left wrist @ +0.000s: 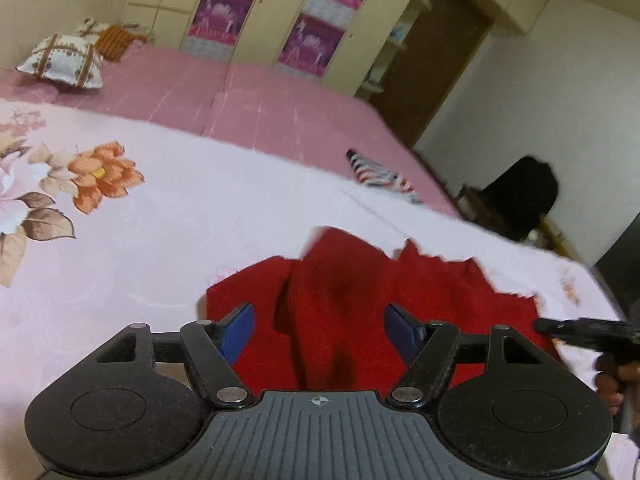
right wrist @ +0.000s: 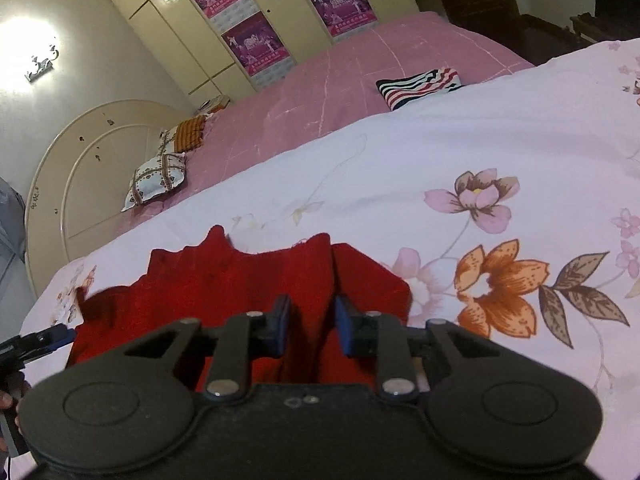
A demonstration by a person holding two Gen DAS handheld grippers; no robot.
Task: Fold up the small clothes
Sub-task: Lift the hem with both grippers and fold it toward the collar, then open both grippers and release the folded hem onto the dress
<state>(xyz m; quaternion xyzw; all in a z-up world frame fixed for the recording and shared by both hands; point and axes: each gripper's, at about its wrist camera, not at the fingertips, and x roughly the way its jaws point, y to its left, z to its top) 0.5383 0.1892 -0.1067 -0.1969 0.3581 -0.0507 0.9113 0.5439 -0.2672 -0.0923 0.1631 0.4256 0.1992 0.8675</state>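
Both my fingers hover over the rumpled red garment point(left wrist: 360, 292) on the bed point(left wrist: 160, 208), left gripper point(left wrist: 319, 330) wide open, right gripper point(right wrist: 310, 330) narrowly open and empty; its 2 pads risk pinching only 1 layer.

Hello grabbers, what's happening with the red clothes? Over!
Left gripper open, empty. Right gripper open above a raised fold. Red garment rumpled on floral sheet. Nothing blocking.

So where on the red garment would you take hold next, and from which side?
I'd grip the raised ridge of the red garment that runs away between the fingers of the right hand-held gripper. It stands proud of the floral sheet, so the pads can close across it from the near edge. The flat parts offer little to pinch. The left hand-held gripper stands open over a similar fold.
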